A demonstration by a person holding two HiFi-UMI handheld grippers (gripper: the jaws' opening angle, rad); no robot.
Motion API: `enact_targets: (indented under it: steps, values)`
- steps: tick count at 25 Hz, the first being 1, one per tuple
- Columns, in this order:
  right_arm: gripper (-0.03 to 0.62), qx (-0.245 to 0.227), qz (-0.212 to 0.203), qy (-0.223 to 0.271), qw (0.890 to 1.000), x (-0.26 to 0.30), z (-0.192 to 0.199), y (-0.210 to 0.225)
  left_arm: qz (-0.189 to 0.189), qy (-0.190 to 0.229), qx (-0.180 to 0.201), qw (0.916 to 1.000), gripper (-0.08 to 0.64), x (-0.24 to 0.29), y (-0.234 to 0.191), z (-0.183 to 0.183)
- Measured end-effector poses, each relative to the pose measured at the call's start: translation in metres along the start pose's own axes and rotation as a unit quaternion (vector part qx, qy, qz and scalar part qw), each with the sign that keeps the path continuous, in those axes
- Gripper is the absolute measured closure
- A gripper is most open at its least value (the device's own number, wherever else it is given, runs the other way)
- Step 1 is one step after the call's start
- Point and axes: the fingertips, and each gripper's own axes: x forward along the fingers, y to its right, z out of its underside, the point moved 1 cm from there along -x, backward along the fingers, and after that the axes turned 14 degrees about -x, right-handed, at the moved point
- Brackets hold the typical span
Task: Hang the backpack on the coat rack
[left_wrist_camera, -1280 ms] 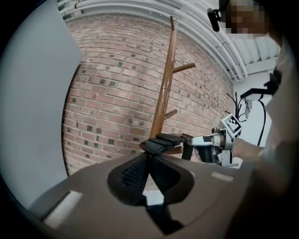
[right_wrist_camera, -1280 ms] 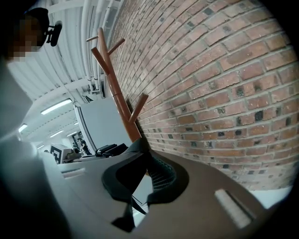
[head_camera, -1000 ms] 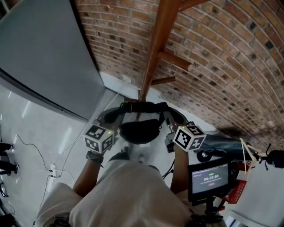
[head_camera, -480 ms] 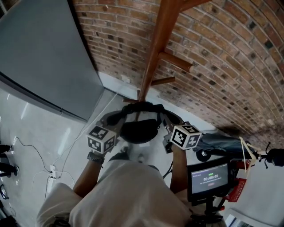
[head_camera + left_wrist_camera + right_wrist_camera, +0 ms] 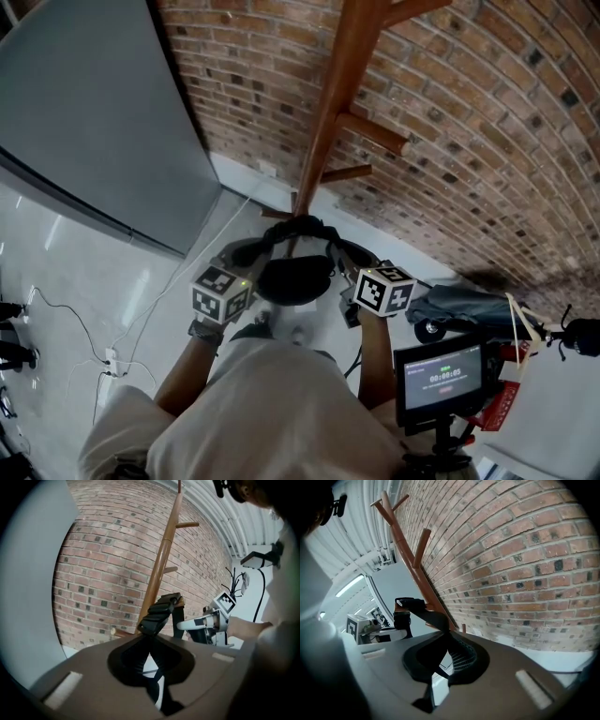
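Both units are engaged on the backpack (image 5: 294,278), a dark bag hanging in the air between them, just near of the coat rack (image 5: 330,122) and low against its pole. The left hand-held gripper (image 5: 151,641) has its jaws closed together on the left shoulder strap (image 5: 158,613), a black ribbed band that rises from the jaws toward the pole. The right hand-held gripper (image 5: 446,645) is likewise clamped on the right shoulder strap (image 5: 425,616), whose mesh padding (image 5: 462,656) shows just behind the jaws. In the head view the two straps arch up from the bag and meet in front of the lower pole; whether they touch the wood cannot be told. No strap sits over a peg: the nearest peg (image 5: 375,133) juts out to the right above the bag, and a shorter one (image 5: 345,172) lies below it, both bare. The rack stands against a brick wall (image 5: 487,141), with a grey panel (image 5: 84,112) to the left. The person's arms reach forward from a pale shirt (image 5: 272,403). A small screen (image 5: 441,375) on a stand is at near right, and cables (image 5: 70,323) lie on the light floor (image 5: 103,272) at near left.
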Motion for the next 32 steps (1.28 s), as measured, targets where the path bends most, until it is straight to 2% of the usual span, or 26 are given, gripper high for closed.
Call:
enact_targets:
  steps: [17,32]
  values:
    - [0.581,-0.004,-0.033,-0.039,0.999,0.030,0.023,-0.012,0.006,-0.010,-0.031,0.9995,0.554,0.014,0.004,0.019]
    - [0.571,-0.023,-0.047,-0.066,0.996,0.053,0.030,-0.014,0.012,-0.033,-0.014,0.9993,0.554,0.032,-0.006,0.023]
